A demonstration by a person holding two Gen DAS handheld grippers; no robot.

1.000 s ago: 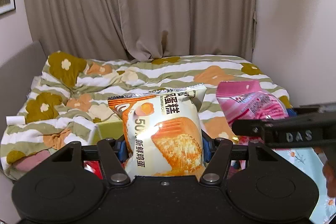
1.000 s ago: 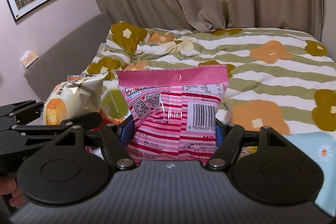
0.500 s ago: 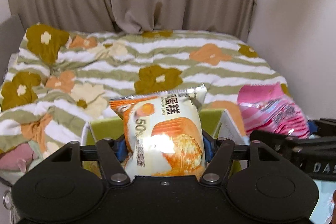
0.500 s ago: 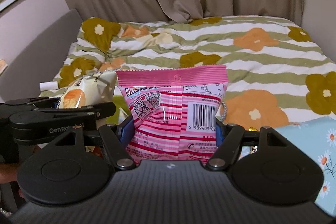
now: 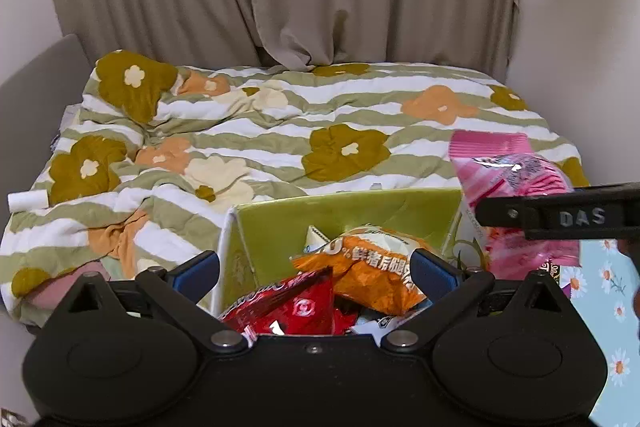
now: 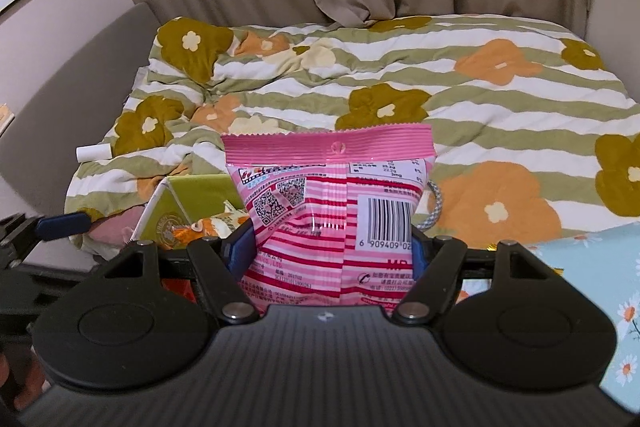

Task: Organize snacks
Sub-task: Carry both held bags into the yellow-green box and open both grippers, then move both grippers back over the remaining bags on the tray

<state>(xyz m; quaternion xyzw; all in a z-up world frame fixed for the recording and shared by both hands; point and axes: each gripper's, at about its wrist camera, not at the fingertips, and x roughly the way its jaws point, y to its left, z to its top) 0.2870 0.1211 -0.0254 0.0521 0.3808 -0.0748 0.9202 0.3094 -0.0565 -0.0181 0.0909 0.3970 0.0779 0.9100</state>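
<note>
Left claw [image 5: 314,273] hangs wide open and empty over the green box [image 5: 360,213], where the orange cake packet [image 5: 372,275] lies beside a red packet [image 5: 296,303]. Right claw [image 6: 332,251] is clamped on the pink snack bag [image 6: 332,203], upright beside the box above the bed [image 6: 400,75].

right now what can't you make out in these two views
- Bottom of the green box, left wrist view: hidden under the orange packet and red packet.
- Lower end of the pink packet, right wrist view: covered by the right gripper, whose jaws clamp it.
- Box contents, right wrist view: mostly blocked by the pink packet.
- Left gripper: jaws open; body hides the box's near wall.
</note>
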